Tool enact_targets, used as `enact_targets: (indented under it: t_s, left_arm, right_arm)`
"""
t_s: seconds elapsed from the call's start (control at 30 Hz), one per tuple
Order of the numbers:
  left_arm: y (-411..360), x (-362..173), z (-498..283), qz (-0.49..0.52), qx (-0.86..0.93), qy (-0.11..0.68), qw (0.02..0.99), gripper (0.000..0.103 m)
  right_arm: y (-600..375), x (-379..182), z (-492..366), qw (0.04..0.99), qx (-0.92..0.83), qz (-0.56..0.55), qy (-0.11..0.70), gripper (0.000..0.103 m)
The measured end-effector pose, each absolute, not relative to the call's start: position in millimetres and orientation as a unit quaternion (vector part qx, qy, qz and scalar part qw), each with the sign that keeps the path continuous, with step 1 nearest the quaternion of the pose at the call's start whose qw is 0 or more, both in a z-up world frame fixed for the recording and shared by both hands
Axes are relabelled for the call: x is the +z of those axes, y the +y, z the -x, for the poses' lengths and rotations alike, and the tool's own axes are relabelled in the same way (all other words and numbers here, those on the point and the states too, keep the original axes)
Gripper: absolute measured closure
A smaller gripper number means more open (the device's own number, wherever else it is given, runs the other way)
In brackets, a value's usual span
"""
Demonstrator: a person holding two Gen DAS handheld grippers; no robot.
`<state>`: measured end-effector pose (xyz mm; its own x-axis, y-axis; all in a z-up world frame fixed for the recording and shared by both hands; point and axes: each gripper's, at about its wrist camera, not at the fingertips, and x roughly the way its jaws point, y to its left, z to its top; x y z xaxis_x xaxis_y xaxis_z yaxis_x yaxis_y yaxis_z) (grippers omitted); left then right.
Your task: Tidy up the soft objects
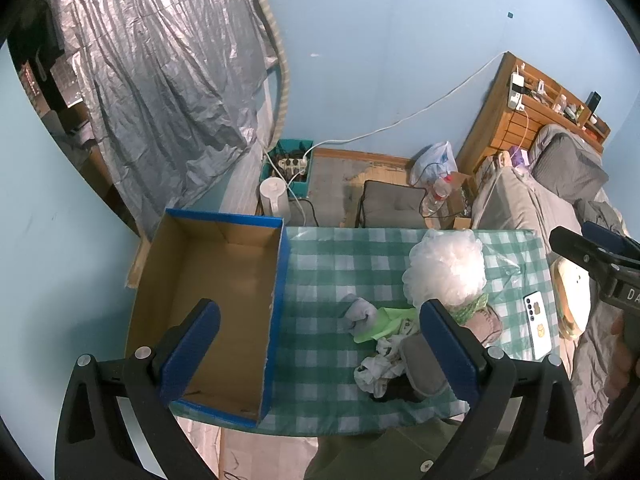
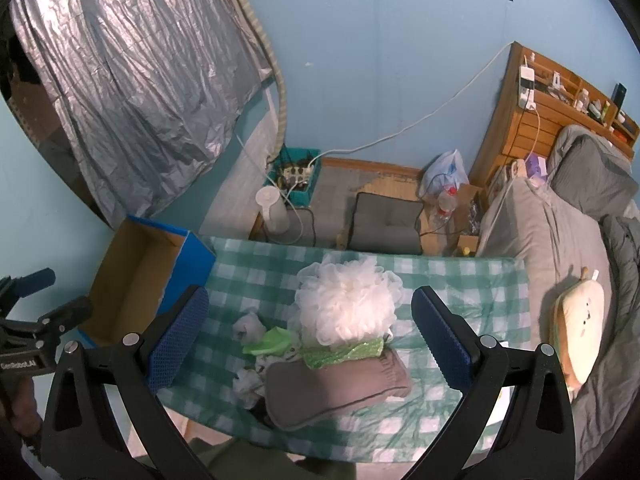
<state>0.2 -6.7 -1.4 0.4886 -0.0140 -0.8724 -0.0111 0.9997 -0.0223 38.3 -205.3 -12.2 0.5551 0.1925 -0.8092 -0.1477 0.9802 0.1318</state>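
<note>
Left wrist view
Left gripper (image 1: 320,344): jaws spread wide, nothing between the blue pads; it hovered above the near edge of the worktop.
Worktop (image 1: 320,264): covered by a green-and-white checked cloth.
Cardboard box (image 1: 216,304): open-topped, blue-rimmed, standing at the left end of the worktop; its interior held no visible item.
Soft-object pile: heaped on the cloth, to the right of the cardboard box and apart from it.
White mesh pouf (image 1: 446,270): the tallest item, at the far side of the pile.
Pale rolled sock (image 1: 360,314): the pile member nearest the cardboard box.
Green cloth (image 1: 384,326): lay flat, just beside the sock.
Crumpled white fabric (image 1: 378,368): at the near edge of the pile.
Phone (image 1: 538,324): flat on the cloth, on the far side of the pile from the cardboard box.
Right gripper (image 1: 588,252): seen from the side at the right margin; its opening could not be judged here.

Right wrist view
Right gripper (image 2: 310,344): jaws wide apart, empty, poised over the pile.
Grey padded cloth (image 2: 336,388): nearest item, well right of the cardboard box (image 2: 140,276).
Green glittery sponge (image 2: 344,352): rested on the grey cloth, under the pouf (image 2: 348,304).
Plush cushion (image 2: 576,332): lay on the bed (image 2: 540,240), beyond the worktop's end opposite the cardboard box.
</note>
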Motion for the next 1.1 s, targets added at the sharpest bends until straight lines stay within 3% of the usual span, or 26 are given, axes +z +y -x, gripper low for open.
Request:
enact_targets:
  t_s: [1.1]
  left_arm:
    - [-12.4,-2.9,-0.9,0.01,0.0,0.507,0.862,0.002]
  right_arm:
    - [-206.5,-12.6,-43.4,0.879,0.096,-0.024,0.466,0.002]
